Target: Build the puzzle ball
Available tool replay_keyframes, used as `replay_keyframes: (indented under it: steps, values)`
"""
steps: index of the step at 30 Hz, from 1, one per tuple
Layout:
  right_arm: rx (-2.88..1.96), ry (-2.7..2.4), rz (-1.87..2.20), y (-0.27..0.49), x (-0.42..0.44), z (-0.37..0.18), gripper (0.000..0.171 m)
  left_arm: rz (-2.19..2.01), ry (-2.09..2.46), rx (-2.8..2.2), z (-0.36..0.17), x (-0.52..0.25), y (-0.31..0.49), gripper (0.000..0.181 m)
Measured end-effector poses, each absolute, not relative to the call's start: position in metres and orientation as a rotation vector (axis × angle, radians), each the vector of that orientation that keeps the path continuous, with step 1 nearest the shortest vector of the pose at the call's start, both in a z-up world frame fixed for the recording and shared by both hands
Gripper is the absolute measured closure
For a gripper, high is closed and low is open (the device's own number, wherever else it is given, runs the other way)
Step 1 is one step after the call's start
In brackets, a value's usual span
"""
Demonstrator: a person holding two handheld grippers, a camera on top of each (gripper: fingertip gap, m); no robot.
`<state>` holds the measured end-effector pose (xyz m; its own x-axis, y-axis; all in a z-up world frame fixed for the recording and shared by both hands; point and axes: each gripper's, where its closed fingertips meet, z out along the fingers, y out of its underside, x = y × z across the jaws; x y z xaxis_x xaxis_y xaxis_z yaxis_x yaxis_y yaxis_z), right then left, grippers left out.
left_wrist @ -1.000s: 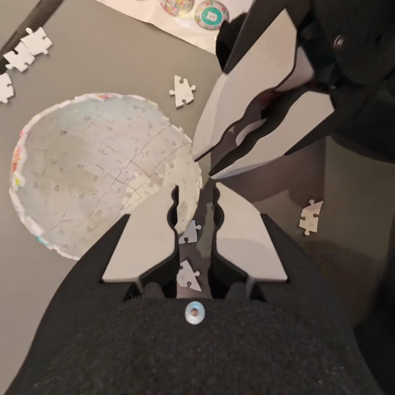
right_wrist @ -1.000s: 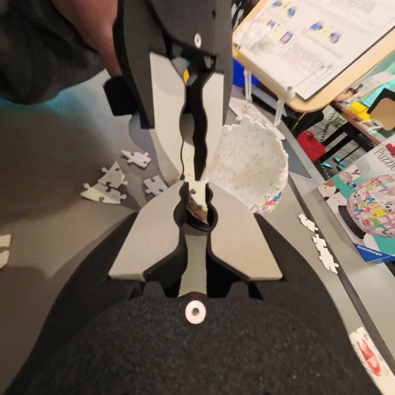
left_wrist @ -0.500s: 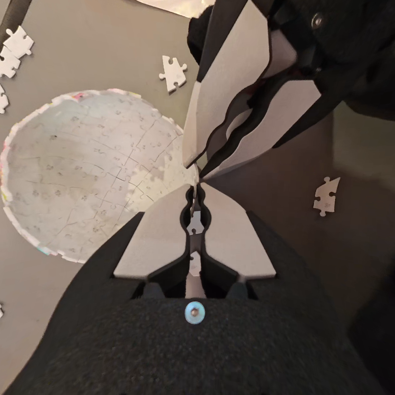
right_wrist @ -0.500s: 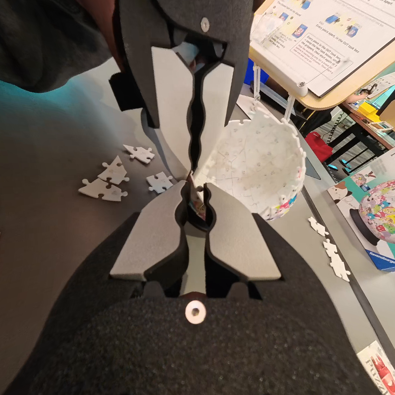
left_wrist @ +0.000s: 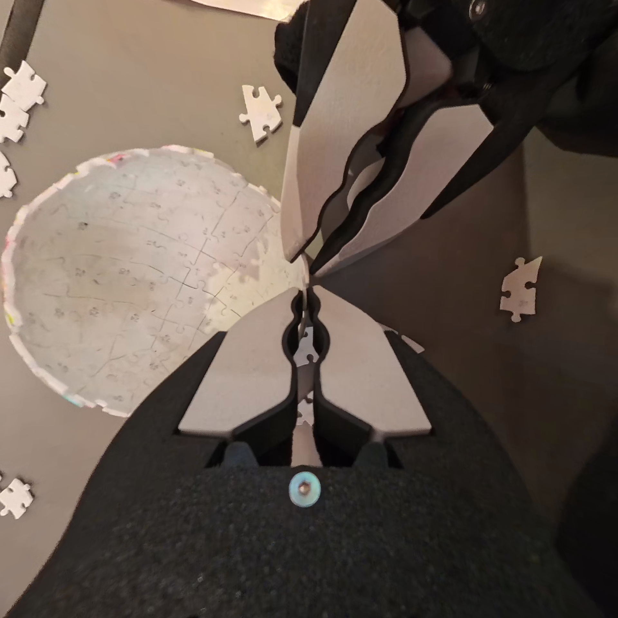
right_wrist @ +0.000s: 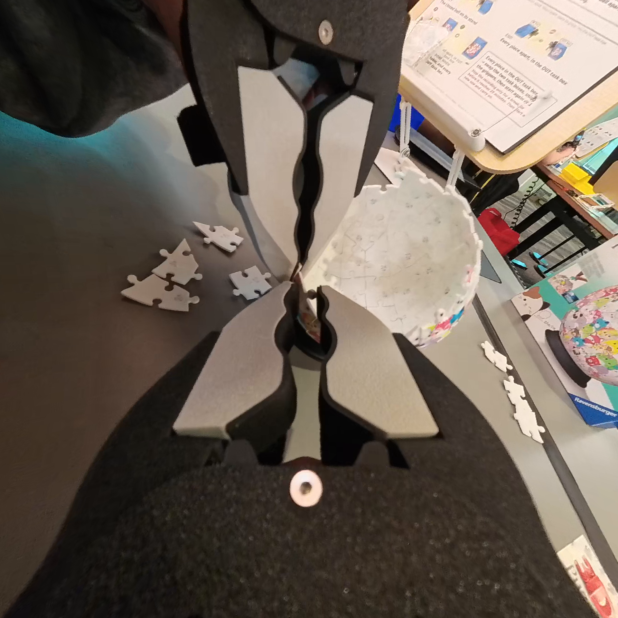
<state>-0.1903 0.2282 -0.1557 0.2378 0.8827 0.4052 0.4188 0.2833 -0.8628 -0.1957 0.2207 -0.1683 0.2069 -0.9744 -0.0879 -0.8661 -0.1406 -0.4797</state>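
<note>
- Surface: grey table [left_wrist: 140, 80]; behind it, a slanted board holding an instruction sheet [right_wrist: 521, 57], and the puzzle box [right_wrist: 588, 341] at the table's right edge.
- Half-built ball [left_wrist: 140, 277]: an open shell of joined pieces, white inside up, coloured print on its outer rim; rests on the table just beside both claws.
- Left gripper [left_wrist: 307, 294]: fingers nearly together, clenched on the edge of a thin puzzle piece [right_wrist: 309, 316] at its tips.
- Right gripper [right_wrist: 306, 291]: tips narrowly parted around the same piece, printed face showing; whether it grips or has let go I cannot tell.
- Step in hand, as judged: a tip-to-tip handover or regrip of one piece, right at the shell's rim.
- Next move calls for: one claw to keep a firm pinch, turn the piece to match a rim notch, then press it in while the shell is steadied.
- Around: loose pieces [right_wrist: 174, 277] lie white side up on both sides of the shell; another loose piece [left_wrist: 520, 291] lies well apart.
- In the way: the two claws crowd each other at the rim.
</note>
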Motion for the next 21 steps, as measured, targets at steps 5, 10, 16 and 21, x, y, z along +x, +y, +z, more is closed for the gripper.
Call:
replay_keyframes:
  steps: [5,10,16,21]
  values:
    - [-1.312,-1.39,0.474,0.2274,-0.1913,-0.1573,0.162,-0.313,1.74,-2.03,-0.1694,-0.1969,0.2203,0.179]
    - [-1.305,-1.405,0.448,0.2272,-0.1928,-0.1593,0.162,-0.276,1.789,-2.005,-0.1716,-0.1983,0.2204,0.179]
    - [-1.318,-1.415,0.442,0.2276,-0.1947,-0.1601,0.162,-0.239,1.837,-1.988,-0.1725,-0.1997,0.2207,0.179]
    - [-1.333,-1.42,0.459,0.2272,-0.1951,-0.1605,0.162,-0.229,1.856,-1.98,-0.1728,-0.2001,0.2203,0.179]
